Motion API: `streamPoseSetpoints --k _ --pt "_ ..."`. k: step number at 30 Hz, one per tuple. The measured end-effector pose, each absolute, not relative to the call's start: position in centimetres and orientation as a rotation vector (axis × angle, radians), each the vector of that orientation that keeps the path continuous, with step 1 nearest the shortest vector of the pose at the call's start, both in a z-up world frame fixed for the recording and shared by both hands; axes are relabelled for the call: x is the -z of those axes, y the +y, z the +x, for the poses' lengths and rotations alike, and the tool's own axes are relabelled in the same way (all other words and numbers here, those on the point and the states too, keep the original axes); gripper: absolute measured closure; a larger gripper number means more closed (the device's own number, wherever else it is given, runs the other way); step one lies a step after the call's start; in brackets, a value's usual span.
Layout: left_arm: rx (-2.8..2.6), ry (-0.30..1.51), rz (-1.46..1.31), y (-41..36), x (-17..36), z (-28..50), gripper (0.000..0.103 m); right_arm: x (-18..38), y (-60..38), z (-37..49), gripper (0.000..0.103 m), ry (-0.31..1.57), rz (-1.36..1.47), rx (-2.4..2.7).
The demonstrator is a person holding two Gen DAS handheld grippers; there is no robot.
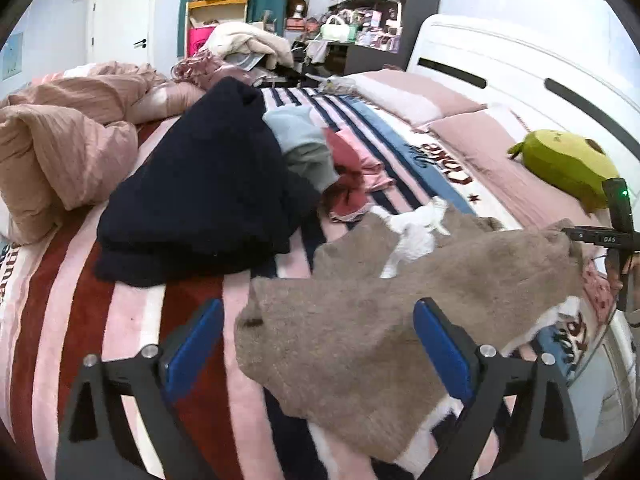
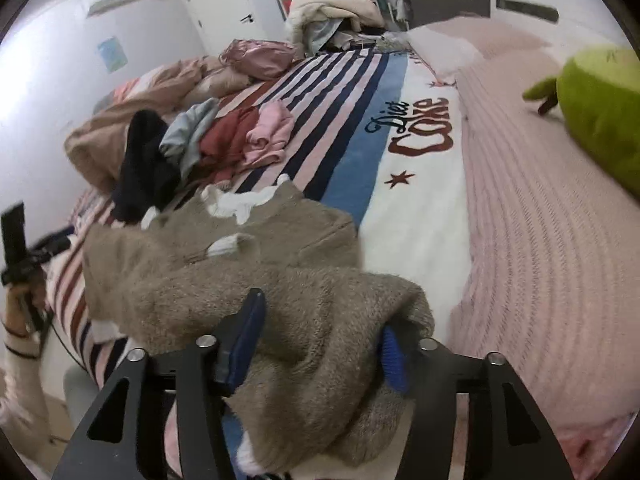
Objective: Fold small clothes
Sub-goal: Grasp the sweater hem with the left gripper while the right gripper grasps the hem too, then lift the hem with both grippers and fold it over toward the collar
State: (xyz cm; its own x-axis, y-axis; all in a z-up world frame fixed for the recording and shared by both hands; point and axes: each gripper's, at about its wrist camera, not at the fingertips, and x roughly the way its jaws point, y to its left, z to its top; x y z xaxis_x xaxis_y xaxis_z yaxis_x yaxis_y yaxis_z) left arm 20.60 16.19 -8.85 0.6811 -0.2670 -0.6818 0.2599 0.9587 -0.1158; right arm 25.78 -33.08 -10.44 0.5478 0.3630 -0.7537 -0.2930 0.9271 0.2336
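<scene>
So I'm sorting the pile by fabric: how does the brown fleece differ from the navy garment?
The brown fleece is tan with white trim; the navy garment is plain and very dark. The brown fleece lies nearest, between the prongs of both claws, left claw and right claw; the navy garment sits farther back, heaped against other clothes. Both rest on the striped blanket.

The brown garment (image 1: 360,320) is showing a fuzzy, matt fleece nap with white plush trim. The striped blanket (image 1: 80,320) is looking soft and velvety. The hand-held gripper (image 1: 320,344) is showing matt black plastic arms, blue rubbery pads and shiny metal screws.
</scene>
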Motion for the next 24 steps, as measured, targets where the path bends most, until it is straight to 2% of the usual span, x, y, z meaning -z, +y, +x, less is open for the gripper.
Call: streamPoseSetpoints --k 3,8,12,14,17,20,23,24 --pt "0.251 0.767 -0.007 15.9 8.7 20.3 0.009 11.3 -32.5 27.0 0.038 0.968 0.081 -0.377" --pt "0.412 0.792 0.055 12.2 9.9 17.2 0.009 13.0 -33.3 28.5 0.037 1.085 0.133 -0.423" --pt "0.431 0.812 0.153 9.8 11.4 14.6 0.009 11.3 -34.1 26.2 0.037 1.080 0.115 -0.433" --pt "0.438 0.835 0.157 9.4 12.4 13.6 0.009 10.3 -34.3 24.8 0.032 1.078 0.062 -0.414" --pt "0.395 0.886 0.165 9.6 14.5 13.0 0.009 9.1 -35.0 23.2 0.031 1.068 0.011 -0.381" --pt "0.375 0.953 0.048 11.1 16.7 13.3 0.009 8.5 -35.1 21.3 0.031 1.027 0.009 -0.390" --pt "0.429 0.967 -0.095 11.8 18.4 13.6 0.009 10.0 -34.1 19.0 0.020 1.049 0.023 -0.466" --pt "0.439 0.965 -0.114 11.6 18.7 13.6 0.010 11.4 -33.7 18.2 0.020 1.073 0.032 -0.485"
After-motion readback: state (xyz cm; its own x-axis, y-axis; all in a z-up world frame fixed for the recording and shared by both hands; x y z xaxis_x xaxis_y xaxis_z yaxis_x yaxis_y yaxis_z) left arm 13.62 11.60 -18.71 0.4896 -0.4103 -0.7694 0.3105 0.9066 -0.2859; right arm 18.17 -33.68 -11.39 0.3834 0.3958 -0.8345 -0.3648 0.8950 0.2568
